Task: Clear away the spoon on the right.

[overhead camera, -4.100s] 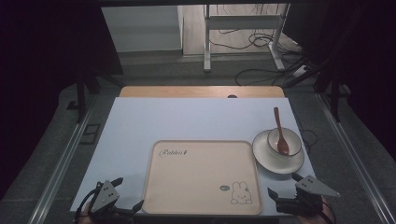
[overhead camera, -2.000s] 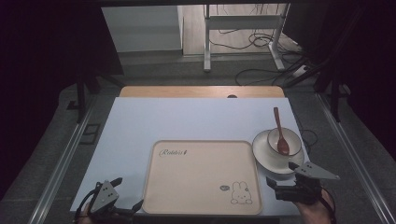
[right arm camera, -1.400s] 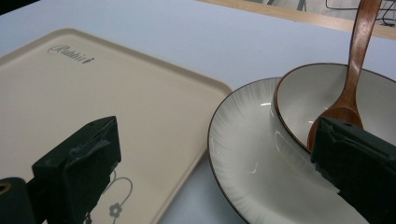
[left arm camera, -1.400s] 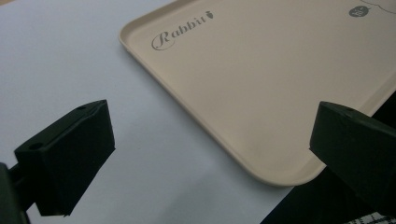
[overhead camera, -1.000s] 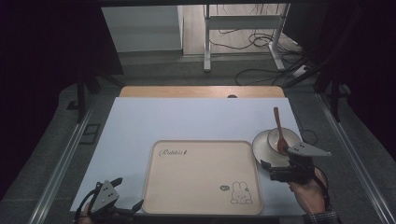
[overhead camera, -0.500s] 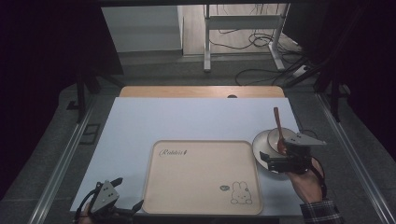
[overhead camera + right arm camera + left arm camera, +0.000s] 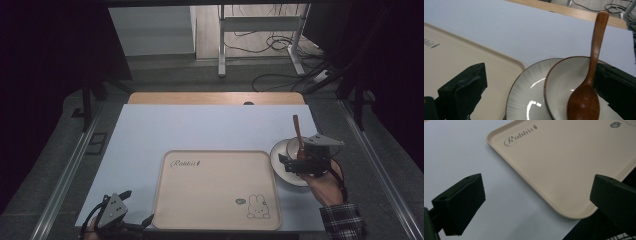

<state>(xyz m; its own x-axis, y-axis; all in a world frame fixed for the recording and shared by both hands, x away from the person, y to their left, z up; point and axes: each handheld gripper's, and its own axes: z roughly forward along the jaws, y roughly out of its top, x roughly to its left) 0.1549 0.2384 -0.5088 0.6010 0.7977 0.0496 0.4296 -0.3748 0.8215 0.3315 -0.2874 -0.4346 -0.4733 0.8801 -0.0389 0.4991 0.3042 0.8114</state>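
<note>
A beige rabbit-print tray [image 7: 217, 187] lies at the table's near middle. Right of it, a white plate [image 7: 276, 152] carries a brown-rimmed white bowl [image 7: 564, 80], and a wooden spoon [image 7: 592, 67] rests in the bowl with its handle pointing away. My right gripper [image 7: 300, 159] hovers over the plate and stands open; in the right gripper view [image 7: 540, 87] its jaws straddle plate and bowl without holding anything. At the tray's near left corner my left gripper [image 7: 136, 207] is low over the table, open, with nothing between its jaws [image 7: 536, 200]. The tray [image 7: 564, 165] is bare.
The pale blue table top [image 7: 200, 130] ends in a wooden strip [image 7: 215, 98] at the far edge. Beyond it are metal table legs and cables on the floor [image 7: 270, 45]. A checked sleeve [image 7: 342, 222] comes in at the bottom right.
My right gripper has moved from the near table edge forward and over the plate and bowl. The left gripper has stayed put.
</note>
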